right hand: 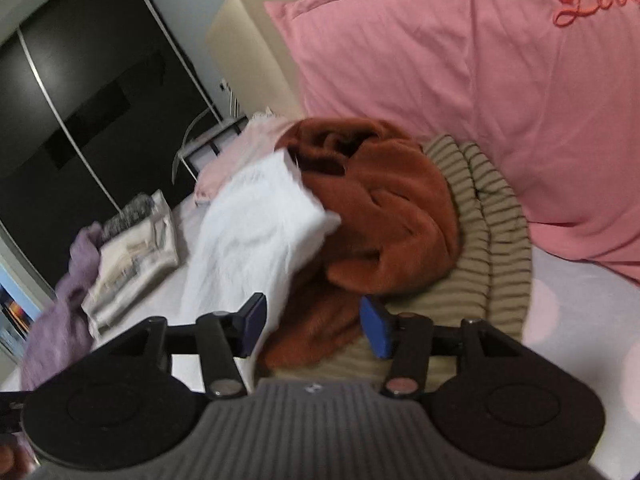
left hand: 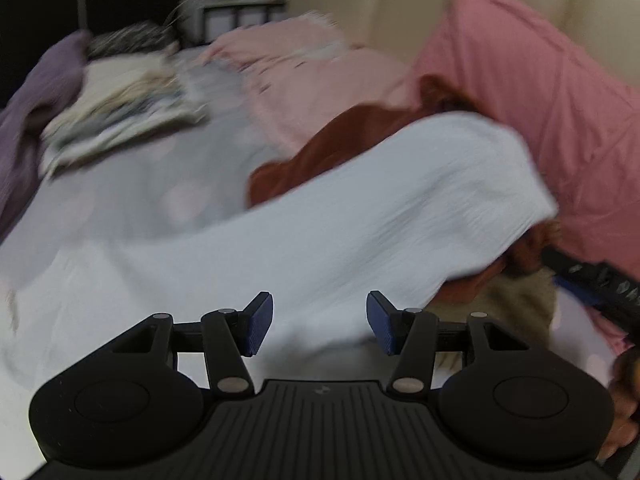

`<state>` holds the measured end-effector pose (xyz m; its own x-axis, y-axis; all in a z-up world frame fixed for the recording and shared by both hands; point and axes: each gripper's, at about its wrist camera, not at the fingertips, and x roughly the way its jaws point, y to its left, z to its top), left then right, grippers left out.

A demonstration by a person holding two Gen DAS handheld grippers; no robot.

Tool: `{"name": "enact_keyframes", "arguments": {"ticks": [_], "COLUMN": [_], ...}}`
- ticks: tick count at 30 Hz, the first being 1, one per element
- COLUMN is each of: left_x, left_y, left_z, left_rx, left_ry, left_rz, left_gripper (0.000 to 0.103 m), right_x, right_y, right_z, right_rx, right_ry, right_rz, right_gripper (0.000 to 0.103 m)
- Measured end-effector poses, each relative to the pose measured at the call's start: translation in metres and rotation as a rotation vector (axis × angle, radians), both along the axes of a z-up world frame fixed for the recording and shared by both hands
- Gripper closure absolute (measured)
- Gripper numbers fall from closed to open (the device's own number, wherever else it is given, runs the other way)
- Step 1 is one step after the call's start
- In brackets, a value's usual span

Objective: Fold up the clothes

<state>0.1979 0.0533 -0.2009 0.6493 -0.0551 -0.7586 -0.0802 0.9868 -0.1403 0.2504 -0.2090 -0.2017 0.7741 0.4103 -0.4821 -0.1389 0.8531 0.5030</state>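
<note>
A white garment lies spread over the bed, its far end draped on a rust-brown fuzzy garment. My left gripper hovers above the white cloth, open, with nothing pinched between its blue pads. In the right wrist view the white garment lies crumpled against the rust-brown garment, which rests on a beige striped garment. My right gripper stands open over the edge of that pile, and its pads press on nothing.
A stack of folded clothes sits at the left beside a purple garment. A big pink pillow leans on the cream headboard. Pale pink cloth lies at the back. A dark wardrobe stands beyond the bed.
</note>
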Motion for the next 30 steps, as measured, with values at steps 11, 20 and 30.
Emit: {"name": "enact_keyframes", "arguments": {"ticks": [11, 20, 30], "left_x": [-0.011, -0.076, -0.203], "left_y": [-0.001, 0.071, 0.157], "left_z": [-0.001, 0.001, 0.028], "left_rx": [0.012, -0.077, -0.123], "left_ry": [-0.004, 0.018, -0.008], "left_rz": [-0.019, 0.138, 0.284], "left_gripper": [0.052, 0.052, 0.052], "right_x": [0.038, -0.017, -0.093], "right_y": [0.011, 0.046, 0.153], "right_z": [0.002, 0.03, 0.082], "right_rx": [0.102, -0.054, -0.369], "right_ry": [-0.023, -0.195, -0.493], "right_rz": [-0.013, 0.171, 0.517], "right_gripper": [0.092, 0.093, 0.093]}}
